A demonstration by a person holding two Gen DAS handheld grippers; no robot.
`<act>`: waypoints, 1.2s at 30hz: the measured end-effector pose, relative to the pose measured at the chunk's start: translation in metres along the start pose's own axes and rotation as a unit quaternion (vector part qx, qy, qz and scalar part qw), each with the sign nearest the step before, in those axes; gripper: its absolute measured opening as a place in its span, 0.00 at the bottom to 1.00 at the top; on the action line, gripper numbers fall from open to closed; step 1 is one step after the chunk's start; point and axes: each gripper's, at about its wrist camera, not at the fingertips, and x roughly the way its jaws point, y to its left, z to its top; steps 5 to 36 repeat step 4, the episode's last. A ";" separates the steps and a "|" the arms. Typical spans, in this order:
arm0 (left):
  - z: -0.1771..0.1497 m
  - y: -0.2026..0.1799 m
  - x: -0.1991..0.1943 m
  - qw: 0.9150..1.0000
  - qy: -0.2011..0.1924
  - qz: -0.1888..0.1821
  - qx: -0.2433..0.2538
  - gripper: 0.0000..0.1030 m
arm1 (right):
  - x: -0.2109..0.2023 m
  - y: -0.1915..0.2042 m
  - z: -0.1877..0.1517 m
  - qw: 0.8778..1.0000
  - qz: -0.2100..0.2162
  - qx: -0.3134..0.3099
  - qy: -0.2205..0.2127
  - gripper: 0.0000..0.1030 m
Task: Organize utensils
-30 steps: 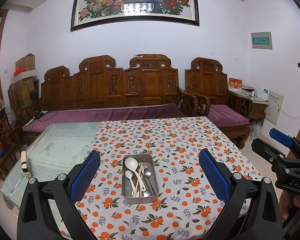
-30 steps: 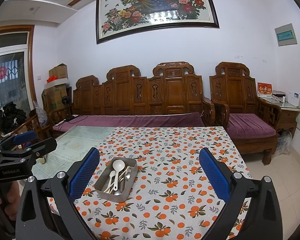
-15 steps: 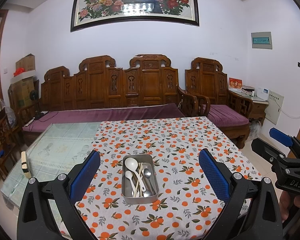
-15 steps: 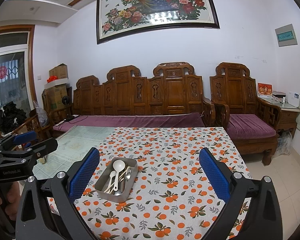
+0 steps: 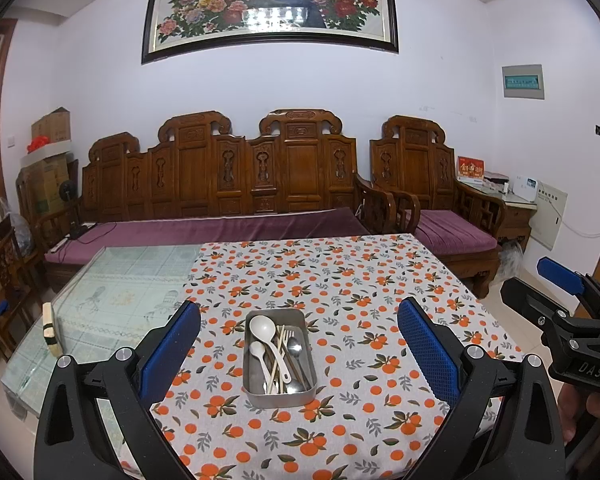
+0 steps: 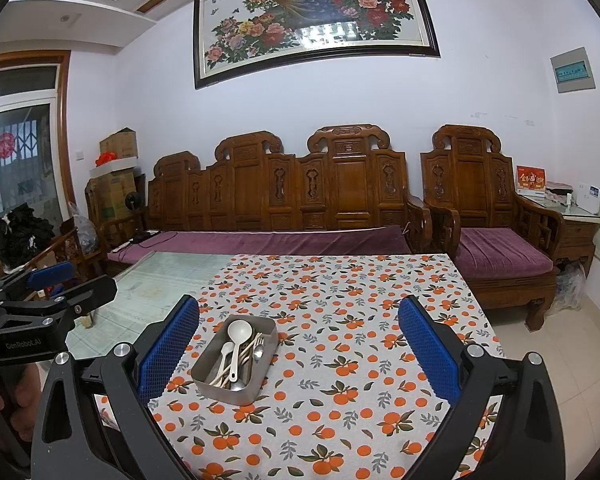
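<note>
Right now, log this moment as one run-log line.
left gripper: open, empty | right gripper: open, empty | metal tray: on tablecloth, holds white spoons, fork, chopsticks | sorting: not begun

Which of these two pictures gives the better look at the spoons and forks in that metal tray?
The left wrist view: the metal tray sits centred and seen from above, so the two white spoons, chopsticks and fork show separately. The right wrist view shows the tray at an angle, off to the left, utensils overlapping more.
</note>
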 end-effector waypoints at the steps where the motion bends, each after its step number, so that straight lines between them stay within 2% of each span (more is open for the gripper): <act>1: 0.001 0.001 0.000 1.000 0.000 -0.001 -0.001 0.92 | 0.000 0.000 0.000 1.000 0.000 0.000 0.000 0.97; 36: 0.001 0.001 -0.001 1.000 0.001 -0.002 -0.002 0.92 | 0.000 0.001 0.001 1.000 0.000 0.000 0.000 0.97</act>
